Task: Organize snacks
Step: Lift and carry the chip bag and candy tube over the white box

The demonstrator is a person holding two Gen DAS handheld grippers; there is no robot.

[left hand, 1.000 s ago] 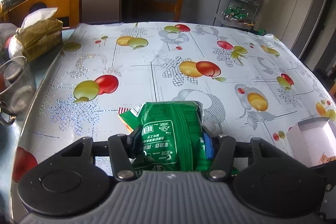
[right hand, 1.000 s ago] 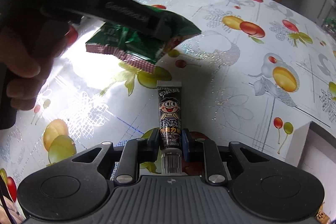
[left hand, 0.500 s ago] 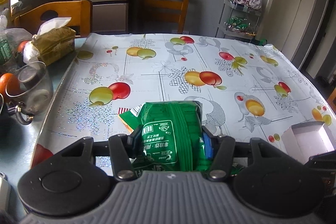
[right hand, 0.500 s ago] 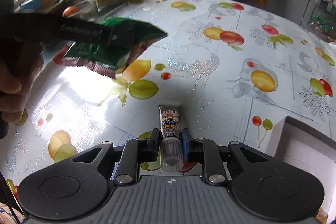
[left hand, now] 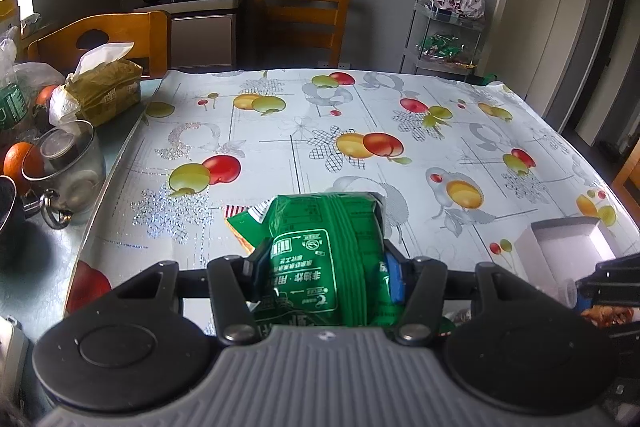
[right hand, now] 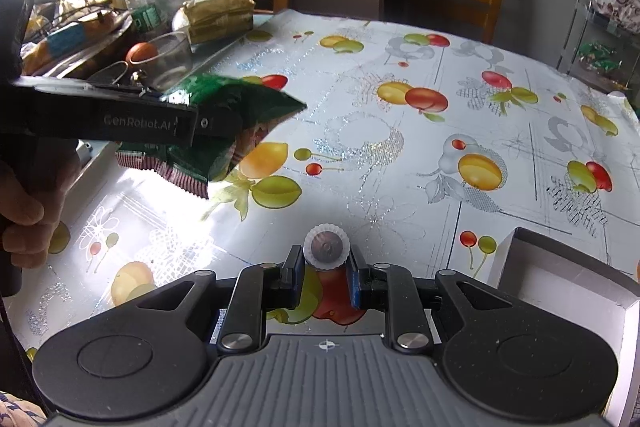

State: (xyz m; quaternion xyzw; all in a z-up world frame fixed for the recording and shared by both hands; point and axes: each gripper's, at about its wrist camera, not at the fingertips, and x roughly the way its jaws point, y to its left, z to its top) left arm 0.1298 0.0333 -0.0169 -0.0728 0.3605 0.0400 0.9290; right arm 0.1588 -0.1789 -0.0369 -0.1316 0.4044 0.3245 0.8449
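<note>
My left gripper (left hand: 324, 267) is shut on a green snack bag (left hand: 328, 243) and holds it above the fruit-print tablecloth (left hand: 304, 131). The same bag (right hand: 224, 131) shows in the right wrist view at the left, clamped by the left gripper's fingers (right hand: 120, 123). My right gripper (right hand: 324, 271) is shut on a small snack tube (right hand: 326, 247), seen end-on with its ribbed cap toward me. A white open box (right hand: 568, 275) sits at the lower right; it also shows in the left wrist view (left hand: 568, 247).
A tissue pack (left hand: 104, 87), a glass mug (left hand: 64, 171), an orange (left hand: 16, 163) and bagged clutter crowd the table's left edge. Wooden chairs (left hand: 300, 15) stand behind the table. A wire cart (left hand: 448, 35) with snacks stands at the back right.
Both grippers have risen and tilted back with their snacks. The tube in my right gripper has turned from lying lengthwise to pointing its cap end at me. The white box shows more.
</note>
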